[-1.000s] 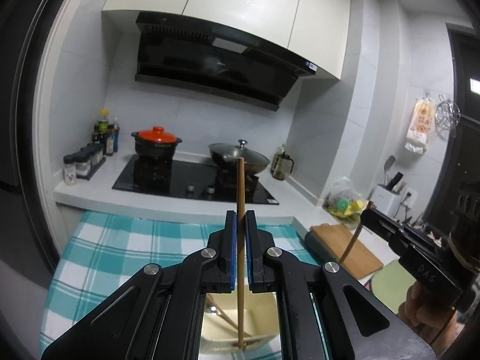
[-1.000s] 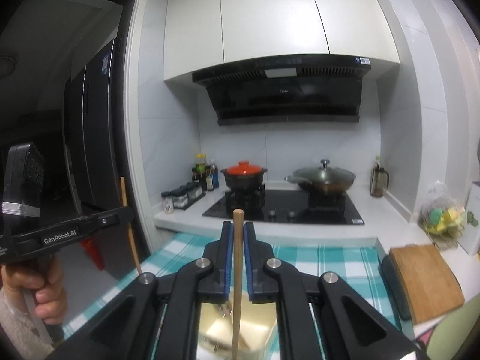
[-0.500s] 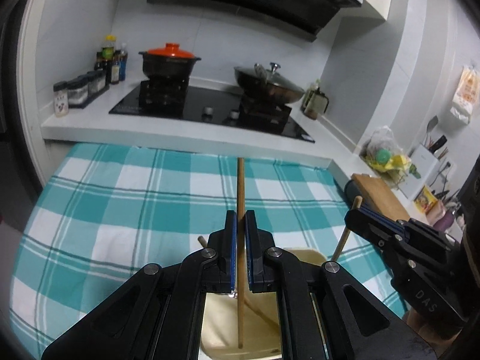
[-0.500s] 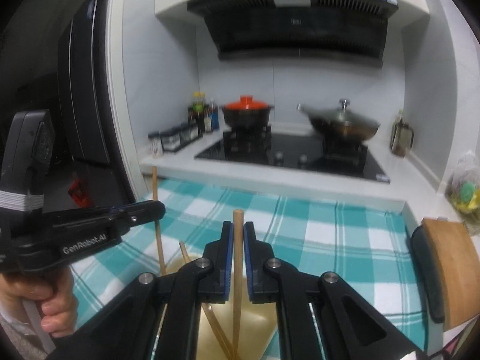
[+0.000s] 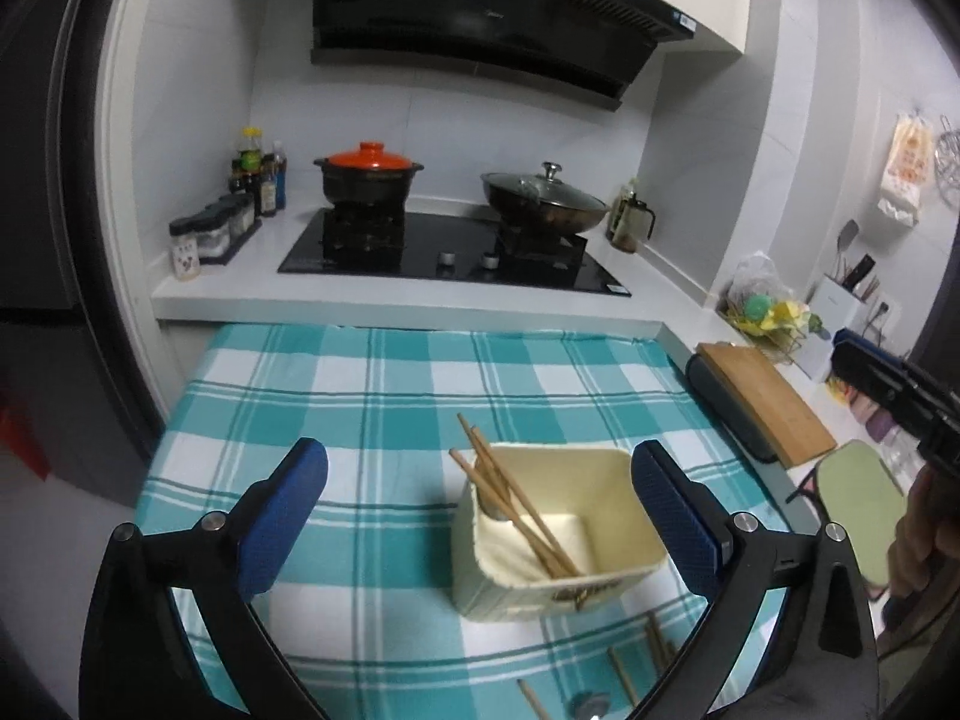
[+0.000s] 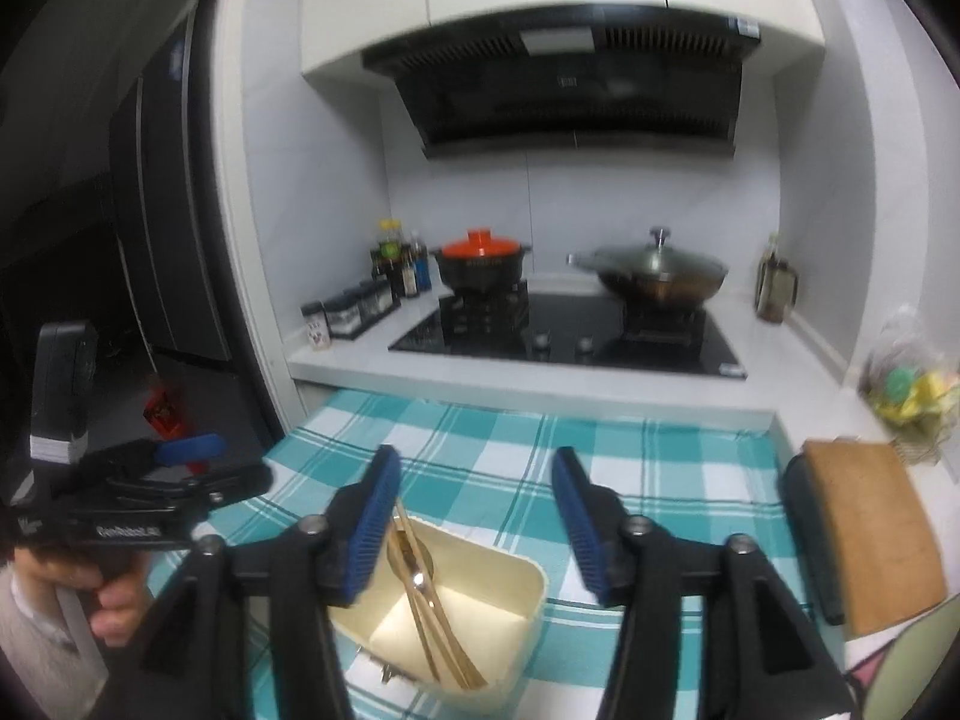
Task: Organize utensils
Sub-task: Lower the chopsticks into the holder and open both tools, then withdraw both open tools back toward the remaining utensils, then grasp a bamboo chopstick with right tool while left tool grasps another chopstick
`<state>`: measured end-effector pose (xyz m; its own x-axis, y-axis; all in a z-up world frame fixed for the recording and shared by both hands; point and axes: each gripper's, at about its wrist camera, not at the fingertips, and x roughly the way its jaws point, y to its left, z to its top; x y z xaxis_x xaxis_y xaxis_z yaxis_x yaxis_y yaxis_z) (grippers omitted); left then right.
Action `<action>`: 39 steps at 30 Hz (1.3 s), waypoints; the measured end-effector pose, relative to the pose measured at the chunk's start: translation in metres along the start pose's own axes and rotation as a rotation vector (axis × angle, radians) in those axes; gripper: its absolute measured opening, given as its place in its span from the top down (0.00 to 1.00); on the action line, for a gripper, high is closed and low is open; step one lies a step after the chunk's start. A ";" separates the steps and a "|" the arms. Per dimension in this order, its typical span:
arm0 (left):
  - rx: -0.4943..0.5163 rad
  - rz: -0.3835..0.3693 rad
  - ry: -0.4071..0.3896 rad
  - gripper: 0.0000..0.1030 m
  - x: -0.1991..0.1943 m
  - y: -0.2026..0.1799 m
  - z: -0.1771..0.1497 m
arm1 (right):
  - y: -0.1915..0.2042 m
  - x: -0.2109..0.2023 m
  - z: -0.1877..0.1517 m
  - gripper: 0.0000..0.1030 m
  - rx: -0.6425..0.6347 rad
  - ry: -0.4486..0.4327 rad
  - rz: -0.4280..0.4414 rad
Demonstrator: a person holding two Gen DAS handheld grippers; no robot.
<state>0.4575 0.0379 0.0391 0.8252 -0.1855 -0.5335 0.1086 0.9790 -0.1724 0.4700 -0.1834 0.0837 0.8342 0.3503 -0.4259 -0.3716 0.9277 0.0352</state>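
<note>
A cream rectangular container (image 5: 624,516) stands on the teal checked cloth (image 5: 360,396). Several wooden chopsticks (image 5: 516,504) lean inside it against its left wall. More chopsticks (image 5: 651,654) lie on the cloth in front of it. My left gripper (image 5: 480,462) hangs above the container, its jaws opening wide with nothing between the blue pads. In the right wrist view the same container (image 6: 516,588) holds the chopsticks (image 6: 429,600). My right gripper (image 6: 474,459) is above it, jaws opening and empty. The left gripper (image 6: 225,468) shows at that view's left, held by a hand (image 6: 114,600).
Behind the cloth is a white counter with a black hob (image 5: 450,252), an orange-lidded pot (image 5: 367,177) and a lidded wok (image 5: 543,204). Spice jars (image 5: 210,231) stand at the left. A wooden board (image 5: 762,396) and a green mat (image 5: 858,510) lie on the right.
Both grippers were shut on an upright chopstick each. Now both have opened, and those chopsticks have dropped into the container.
</note>
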 end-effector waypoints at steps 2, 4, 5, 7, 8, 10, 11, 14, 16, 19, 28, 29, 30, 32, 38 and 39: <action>0.026 0.006 0.005 0.02 -0.026 0.003 -0.018 | 0.004 -0.035 -0.005 0.43 -0.030 -0.025 -0.010; 0.031 0.001 0.018 0.02 -0.051 0.007 -0.047 | 0.008 -0.070 -0.021 0.33 -0.055 -0.030 -0.027; 0.023 0.003 0.031 0.02 -0.060 0.009 -0.061 | 0.010 -0.085 -0.031 0.30 -0.065 -0.027 -0.036; 0.006 -0.003 0.081 0.02 -0.074 0.014 -0.093 | 0.012 -0.112 -0.058 0.24 -0.087 -0.011 -0.068; 0.002 -0.010 0.113 0.02 -0.080 0.015 -0.109 | 0.012 -0.123 -0.074 0.24 -0.097 0.003 -0.092; 0.001 0.005 0.169 0.01 -0.085 0.015 -0.141 | 0.012 -0.141 -0.109 0.24 -0.093 0.046 -0.141; 0.008 0.035 0.189 0.01 -0.086 0.013 -0.160 | 0.010 -0.148 -0.127 0.24 -0.073 0.065 -0.157; 0.020 0.125 0.260 0.01 -0.085 0.003 -0.209 | 0.005 -0.163 -0.184 0.24 0.029 0.139 -0.191; -0.006 0.086 0.292 0.01 -0.082 -0.002 -0.231 | 0.004 -0.169 -0.221 0.24 0.090 0.174 -0.218; -0.059 -0.012 0.333 0.01 -0.072 -0.011 -0.253 | 0.004 -0.177 -0.270 0.24 0.140 0.211 -0.252; -0.043 0.036 0.357 0.01 -0.004 -0.047 -0.250 | 0.002 -0.163 -0.298 0.40 0.168 0.251 -0.301; -0.045 0.043 0.364 0.01 0.005 -0.051 -0.251 | 0.003 -0.161 -0.298 0.40 0.174 0.254 -0.296; -0.042 0.047 0.370 0.01 0.014 -0.055 -0.252 | 0.003 -0.158 -0.298 0.40 0.180 0.258 -0.287; -0.014 0.081 0.379 0.01 0.030 -0.063 -0.257 | 0.007 -0.153 -0.300 0.41 0.180 0.265 -0.273; 0.087 0.200 0.405 0.01 0.059 -0.074 -0.273 | 0.009 -0.147 -0.308 0.42 0.173 0.292 -0.246; 0.097 0.204 0.395 0.00 0.058 -0.074 -0.274 | 0.008 -0.143 -0.307 0.45 0.176 0.300 -0.240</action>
<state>0.3453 -0.0681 -0.2055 0.5627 0.0123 -0.8266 0.0325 0.9988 0.0370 0.2230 -0.2658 -0.1325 0.7234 0.0924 -0.6842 -0.0842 0.9954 0.0455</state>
